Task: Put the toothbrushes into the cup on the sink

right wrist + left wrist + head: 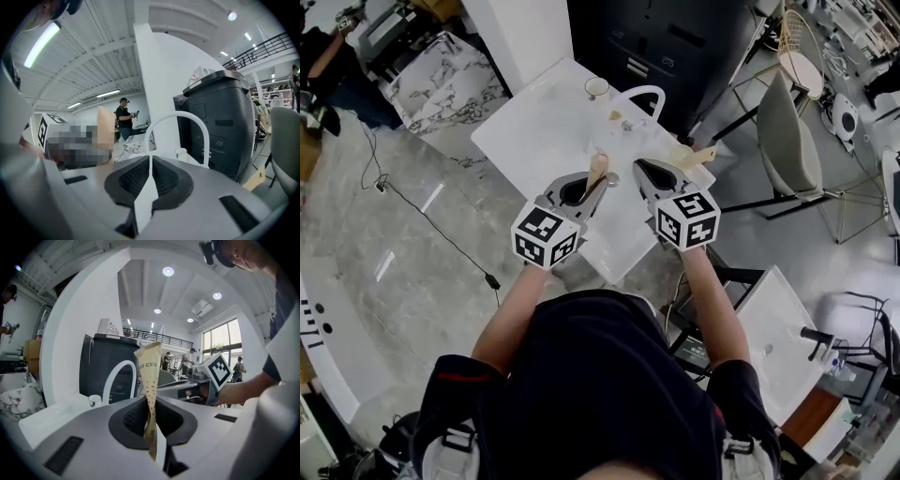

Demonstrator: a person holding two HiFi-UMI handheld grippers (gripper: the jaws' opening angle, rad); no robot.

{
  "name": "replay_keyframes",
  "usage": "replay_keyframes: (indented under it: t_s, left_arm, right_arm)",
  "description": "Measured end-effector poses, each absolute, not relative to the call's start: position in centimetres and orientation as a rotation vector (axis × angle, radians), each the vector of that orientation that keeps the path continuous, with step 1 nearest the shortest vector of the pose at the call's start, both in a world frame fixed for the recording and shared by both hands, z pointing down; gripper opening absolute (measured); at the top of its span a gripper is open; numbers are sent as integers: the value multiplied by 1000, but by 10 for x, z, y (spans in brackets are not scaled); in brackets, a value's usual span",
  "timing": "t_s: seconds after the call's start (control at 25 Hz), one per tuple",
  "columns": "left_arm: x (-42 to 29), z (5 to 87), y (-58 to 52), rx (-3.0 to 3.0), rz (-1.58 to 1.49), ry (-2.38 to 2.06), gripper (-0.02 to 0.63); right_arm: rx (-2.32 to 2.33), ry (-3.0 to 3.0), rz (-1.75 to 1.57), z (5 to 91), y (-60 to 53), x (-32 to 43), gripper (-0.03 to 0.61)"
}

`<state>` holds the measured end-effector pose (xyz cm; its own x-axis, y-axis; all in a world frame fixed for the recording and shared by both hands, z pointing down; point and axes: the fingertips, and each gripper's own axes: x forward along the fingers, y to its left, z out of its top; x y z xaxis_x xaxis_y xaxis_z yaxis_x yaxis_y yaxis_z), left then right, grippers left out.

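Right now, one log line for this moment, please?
left gripper: shut on tan paper packet | right gripper: shut, empty | small white cup: on white counter ahead

The lower end of the tan paper-wrapped toothbrush is buried between the closed jaws of the left gripper, and the wrapper conceals the brush itself. In the head view the small white cup at the far end of the white sink top is too small to show its inside, and the bits beside the white arched faucet cannot be identified.
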<state>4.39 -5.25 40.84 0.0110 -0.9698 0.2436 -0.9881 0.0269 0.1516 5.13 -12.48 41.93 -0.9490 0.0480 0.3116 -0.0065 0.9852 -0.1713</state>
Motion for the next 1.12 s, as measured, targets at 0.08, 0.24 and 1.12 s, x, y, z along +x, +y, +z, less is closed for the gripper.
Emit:
replay_keyframes:
  t_s: [0.08,0.24,1.12]
  left_arm:
    - [29,408,-40,1995,86,-2042,29]
    - [0,409,-16,1983,74,-2049,29]
    - [-130,397,86,2000,15,-2070,29]
  right_arm:
    - [-54,-2808,238,418,-110,35,43]
    - [-83,-2806,229,414,-81,6,43]
    - [-118,-2785,174,403,27,-129,43]
